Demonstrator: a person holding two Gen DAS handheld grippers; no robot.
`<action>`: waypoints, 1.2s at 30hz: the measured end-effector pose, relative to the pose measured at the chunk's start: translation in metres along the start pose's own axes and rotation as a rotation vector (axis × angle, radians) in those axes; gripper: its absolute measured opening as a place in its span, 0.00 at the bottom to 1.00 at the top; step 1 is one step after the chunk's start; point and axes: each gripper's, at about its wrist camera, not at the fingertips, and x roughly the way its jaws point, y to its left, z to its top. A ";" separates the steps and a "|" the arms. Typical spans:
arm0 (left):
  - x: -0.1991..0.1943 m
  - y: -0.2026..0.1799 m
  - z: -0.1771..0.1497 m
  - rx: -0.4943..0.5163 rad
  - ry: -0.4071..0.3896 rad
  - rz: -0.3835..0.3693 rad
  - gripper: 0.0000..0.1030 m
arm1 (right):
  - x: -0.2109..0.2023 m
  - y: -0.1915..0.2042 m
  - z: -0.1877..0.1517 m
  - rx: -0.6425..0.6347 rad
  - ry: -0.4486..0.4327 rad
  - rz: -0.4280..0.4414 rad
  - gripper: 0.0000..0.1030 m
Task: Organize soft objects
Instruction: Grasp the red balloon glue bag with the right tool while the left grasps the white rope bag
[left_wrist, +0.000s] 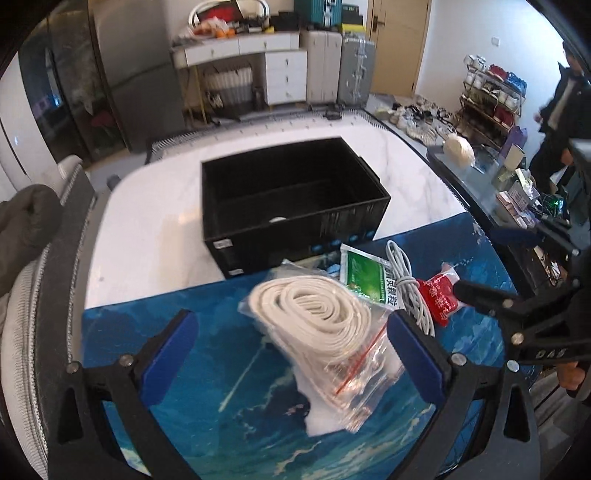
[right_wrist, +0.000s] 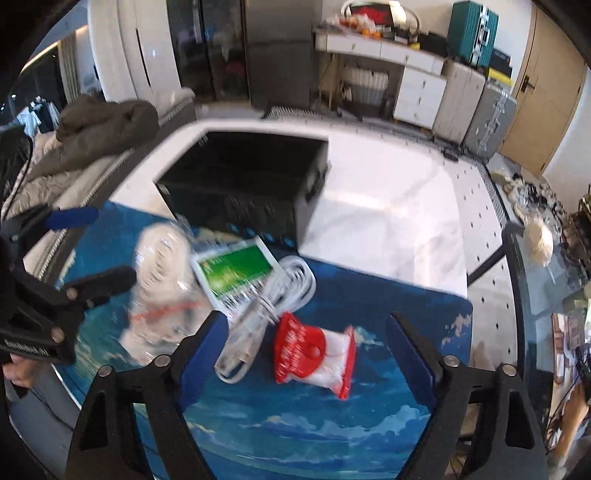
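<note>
On the blue mat (left_wrist: 184, 406) lies a clear zip bag of coiled white rope (left_wrist: 314, 314), between the open jaws of my left gripper (left_wrist: 293, 352); neither pad presses it. To its right lie a green sachet (left_wrist: 365, 273), a white cable (left_wrist: 406, 280) and a red and white packet (left_wrist: 439, 295). In the right wrist view that packet (right_wrist: 314, 350) sits between the spread fingers of my right gripper (right_wrist: 306, 349), apart from both pads. The cable (right_wrist: 280, 291) touches its left side. An open black box (left_wrist: 288, 199) stands behind the mat.
The mat covers the near part of a white marble table (right_wrist: 388, 214). A jacket (right_wrist: 103, 122) is draped over a seat to the left. On the right stand a cluttered glass side table (left_wrist: 480, 177) and a person (left_wrist: 561, 110).
</note>
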 end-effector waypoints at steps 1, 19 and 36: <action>0.005 -0.001 0.003 -0.003 0.010 0.001 0.99 | 0.008 -0.004 -0.002 0.008 0.029 0.007 0.83; 0.049 -0.015 0.004 0.071 0.092 0.016 0.68 | 0.077 -0.019 -0.043 0.004 0.170 0.006 0.64; 0.042 0.001 -0.005 0.093 0.101 0.043 0.83 | 0.066 -0.016 -0.028 0.024 0.158 -0.006 0.80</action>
